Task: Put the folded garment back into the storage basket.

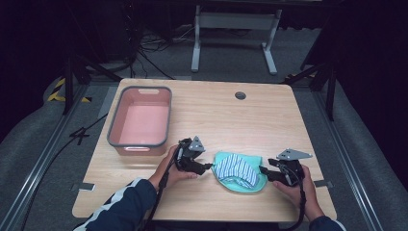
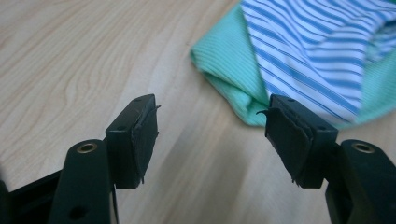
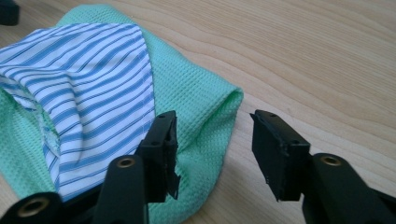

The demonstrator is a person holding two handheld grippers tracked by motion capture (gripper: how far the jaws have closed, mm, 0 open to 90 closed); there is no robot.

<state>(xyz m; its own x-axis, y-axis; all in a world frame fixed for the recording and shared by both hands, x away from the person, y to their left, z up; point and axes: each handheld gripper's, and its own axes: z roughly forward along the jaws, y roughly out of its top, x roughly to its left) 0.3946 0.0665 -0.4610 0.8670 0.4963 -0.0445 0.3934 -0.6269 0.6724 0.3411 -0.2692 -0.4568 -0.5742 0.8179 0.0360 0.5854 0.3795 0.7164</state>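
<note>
A mint-green waffle cloth (image 1: 236, 186) lies at the table's front middle, with a blue-and-white striped cloth (image 1: 235, 168) crumpled on top of it. My left gripper (image 1: 208, 166) is open at the pile's left edge; in the left gripper view (image 2: 211, 109) the green cloth (image 2: 224, 70) and the striped cloth (image 2: 308, 51) lie just ahead, by the right jaw. My right gripper (image 1: 262, 171) is open at the pile's right edge; in the right gripper view (image 3: 215, 120) its jaws straddle the green cloth's (image 3: 187, 93) folded edge, with the striped cloth (image 3: 93, 65) to the left.
A pink bin with a grey rim (image 1: 139, 90) stands at the table's left, behind my left hand. The wooden table (image 1: 231, 120) has a round cable hole (image 1: 240, 95) near its far edge. A white metal frame (image 1: 235, 21) stands on the floor beyond.
</note>
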